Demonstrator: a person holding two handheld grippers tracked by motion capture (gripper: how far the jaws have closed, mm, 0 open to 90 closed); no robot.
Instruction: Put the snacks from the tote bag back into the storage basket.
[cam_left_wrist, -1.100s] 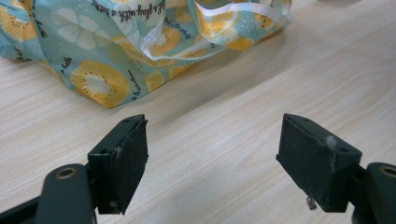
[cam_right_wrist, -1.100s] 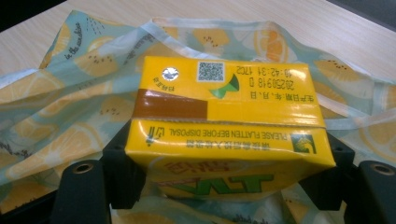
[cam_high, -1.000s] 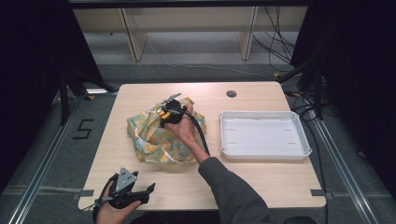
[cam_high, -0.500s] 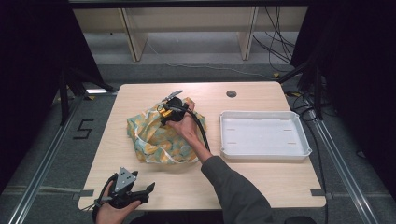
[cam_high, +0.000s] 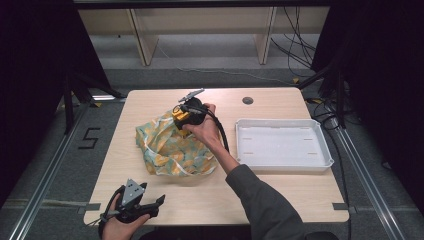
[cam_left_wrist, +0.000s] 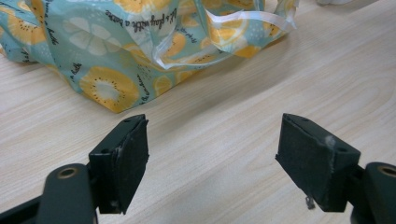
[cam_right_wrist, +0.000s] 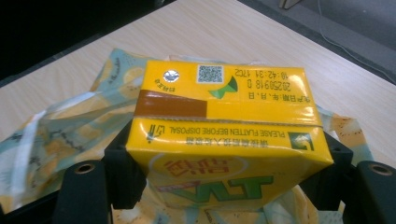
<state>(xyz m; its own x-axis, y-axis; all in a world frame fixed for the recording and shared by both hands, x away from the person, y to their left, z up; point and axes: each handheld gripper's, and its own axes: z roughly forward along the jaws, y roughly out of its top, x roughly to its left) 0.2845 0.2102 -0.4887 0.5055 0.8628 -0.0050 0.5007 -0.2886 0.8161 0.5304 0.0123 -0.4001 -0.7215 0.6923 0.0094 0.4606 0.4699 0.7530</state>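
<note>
A yellow drink carton (cam_right_wrist: 224, 135) sits clamped between the black jaws of my right gripper (cam_right_wrist: 229, 172), held above a teal cloth bag printed with lemon slices (cam_right_wrist: 60, 135). In the high view the right gripper (cam_high: 186, 114) holds the carton (cam_high: 179, 117) over the bag's (cam_high: 167, 147) far edge, mid-table. My left gripper (cam_high: 134, 204) rests at the table's near left edge, open, its jaws (cam_left_wrist: 215, 163) wide apart over bare wood, pointing toward the bag (cam_left_wrist: 116, 51) and its white handles (cam_left_wrist: 243, 21).
A white rectangular tray (cam_high: 282, 145) stands to the right of the bag. A round cable hole (cam_high: 247, 100) marks the far right of the wooden table (cam_high: 280, 195). Cables and shelf legs lie on the floor beyond.
The right gripper has lifted with the yellow carton, rising from the bag's top. The left gripper has stayed where it was.
</note>
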